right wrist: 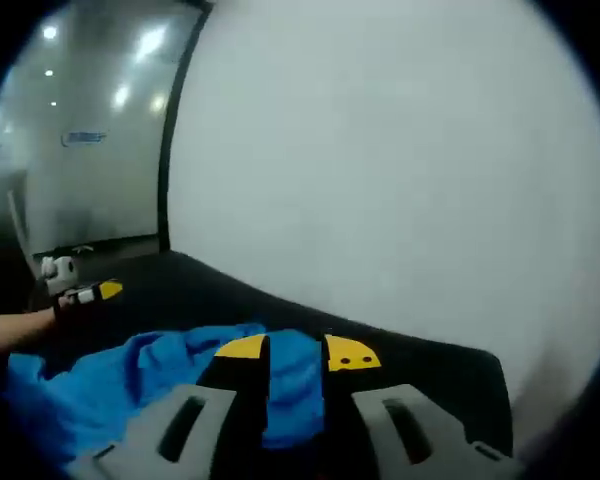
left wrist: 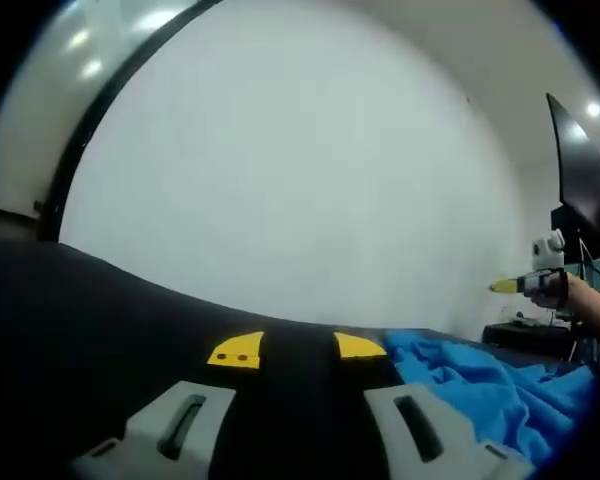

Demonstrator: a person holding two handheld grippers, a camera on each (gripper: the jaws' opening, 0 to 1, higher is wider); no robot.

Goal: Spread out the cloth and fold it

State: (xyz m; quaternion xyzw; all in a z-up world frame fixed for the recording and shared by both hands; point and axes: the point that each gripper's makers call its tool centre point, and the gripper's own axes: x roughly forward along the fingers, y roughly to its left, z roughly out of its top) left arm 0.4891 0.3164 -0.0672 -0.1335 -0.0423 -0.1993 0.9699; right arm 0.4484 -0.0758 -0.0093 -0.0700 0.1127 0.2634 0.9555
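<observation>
Left gripper [left wrist: 297, 349] is hovering over the black table [left wrist: 80, 330], jaws spread, nothing between them; the blue cloth [left wrist: 480, 385] is lying crumpled at four o'clock. Right gripper [right wrist: 296, 352] is standing spread, cloth [right wrist: 130, 380] bunching between its jaws.

A bright blue cloth [right wrist: 150, 375] is seen crumpled in loose folds on a black surface. In the right gripper view it is spread from 6 to 9 o'clock; in the left gripper view it is bunched at 4 o'clock.
</observation>
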